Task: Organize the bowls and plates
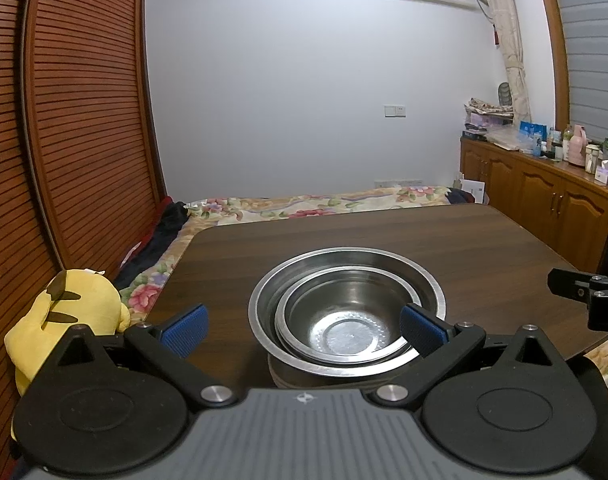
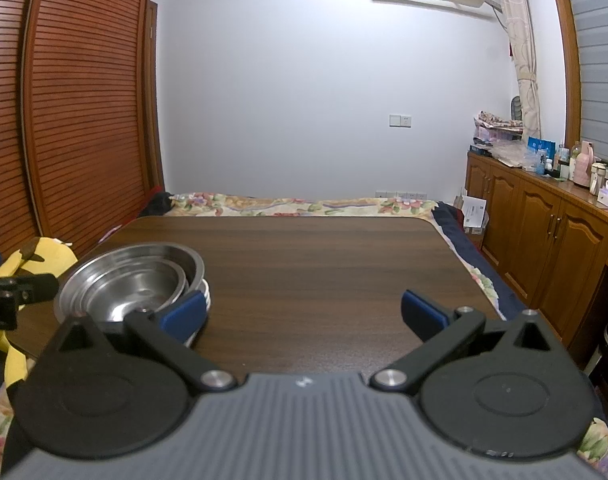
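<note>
A stack of steel bowls (image 1: pixel 346 312) sits on the dark wooden table (image 1: pixel 464 248), a smaller bowl (image 1: pixel 344 330) nested in a larger one, with plates beneath. My left gripper (image 1: pixel 304 330) is open just in front of the stack, its right pad by the rim. The stack shows at the left in the right wrist view (image 2: pixel 131 280), with white plate edges under it. My right gripper (image 2: pixel 304 312) is open and empty over the table, to the right of the stack. It shows at the left wrist view's right edge (image 1: pixel 584 292).
A yellow plush toy (image 1: pixel 67 312) lies left of the table on a floral bed (image 1: pixel 304 204). A slatted wooden wardrobe (image 1: pixel 63 120) stands at the left. Wooden cabinets (image 2: pixel 544 232) with bottles and boxes run along the right.
</note>
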`<state>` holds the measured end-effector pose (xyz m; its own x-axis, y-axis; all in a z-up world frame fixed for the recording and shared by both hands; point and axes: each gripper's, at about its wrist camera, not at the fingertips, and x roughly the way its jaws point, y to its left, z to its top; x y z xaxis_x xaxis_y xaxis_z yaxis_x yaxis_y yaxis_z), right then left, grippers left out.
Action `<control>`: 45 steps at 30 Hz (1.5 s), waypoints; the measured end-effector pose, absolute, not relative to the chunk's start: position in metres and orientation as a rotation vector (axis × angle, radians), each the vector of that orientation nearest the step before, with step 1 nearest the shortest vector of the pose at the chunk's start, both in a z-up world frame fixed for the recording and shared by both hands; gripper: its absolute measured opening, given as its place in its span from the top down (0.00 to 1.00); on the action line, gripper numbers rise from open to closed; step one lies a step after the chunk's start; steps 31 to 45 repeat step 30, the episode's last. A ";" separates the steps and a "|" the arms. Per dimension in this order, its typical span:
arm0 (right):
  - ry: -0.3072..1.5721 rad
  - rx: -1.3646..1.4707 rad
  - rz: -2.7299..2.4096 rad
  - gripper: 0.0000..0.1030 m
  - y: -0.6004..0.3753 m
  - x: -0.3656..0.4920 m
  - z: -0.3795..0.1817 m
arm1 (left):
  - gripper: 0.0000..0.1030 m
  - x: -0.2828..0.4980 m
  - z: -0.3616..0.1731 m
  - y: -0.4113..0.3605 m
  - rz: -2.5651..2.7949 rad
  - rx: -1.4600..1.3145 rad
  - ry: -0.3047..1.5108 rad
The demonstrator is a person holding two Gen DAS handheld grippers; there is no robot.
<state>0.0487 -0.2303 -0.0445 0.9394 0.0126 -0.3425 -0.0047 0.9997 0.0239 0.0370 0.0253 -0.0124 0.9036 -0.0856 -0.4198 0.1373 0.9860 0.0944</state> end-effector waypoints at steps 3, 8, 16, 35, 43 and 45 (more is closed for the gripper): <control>0.348 0.023 0.009 0.00 -0.230 0.049 -0.044 | 0.00 0.037 -0.012 0.025 -0.116 0.125 0.427; 0.349 0.025 0.008 0.00 -0.231 0.049 -0.044 | 0.00 0.037 -0.013 0.024 -0.116 0.125 0.427; 0.351 0.026 0.009 0.00 -0.232 0.049 -0.044 | 0.00 0.036 -0.012 0.023 -0.117 0.126 0.428; 0.349 0.026 0.009 0.00 -0.233 0.048 -0.043 | 0.00 0.036 -0.013 0.024 -0.116 0.123 0.431; 0.349 0.026 0.009 0.00 -0.233 0.048 -0.043 | 0.00 0.036 -0.013 0.024 -0.116 0.123 0.431; 0.349 0.026 0.009 0.00 -0.233 0.048 -0.043 | 0.00 0.036 -0.013 0.024 -0.116 0.123 0.431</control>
